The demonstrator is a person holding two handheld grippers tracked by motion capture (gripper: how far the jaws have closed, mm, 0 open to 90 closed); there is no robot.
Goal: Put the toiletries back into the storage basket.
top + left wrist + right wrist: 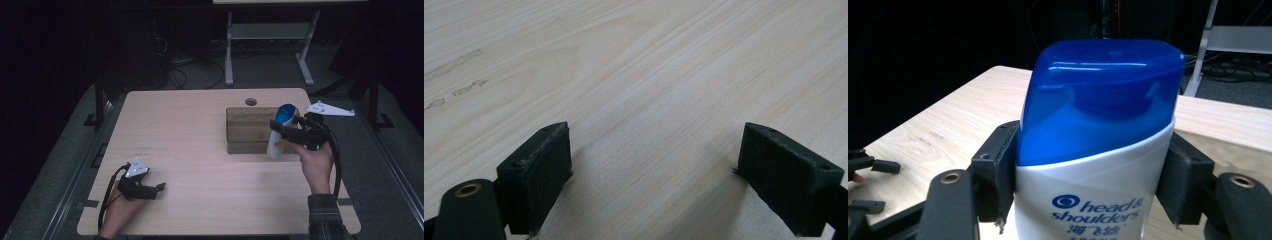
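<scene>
A white shampoo bottle (278, 137) with a blue cap (1098, 97) stands upright in my right gripper (280, 131), whose pads press on both its sides just under the cap. In the high view the bottle hangs in front of a low wooden box (245, 131) on the right half of the table. The bottle's label (1095, 210) faces the right gripper's camera. My left gripper (159, 189) rests near the table's front left corner, jaws wide open over bare wood (649, 100), nothing between them.
The light wooden table (190, 130) has a round cable hole (251, 102) near its far edge. Behind the table stand a white desk frame (270, 45) and cables on a dark floor.
</scene>
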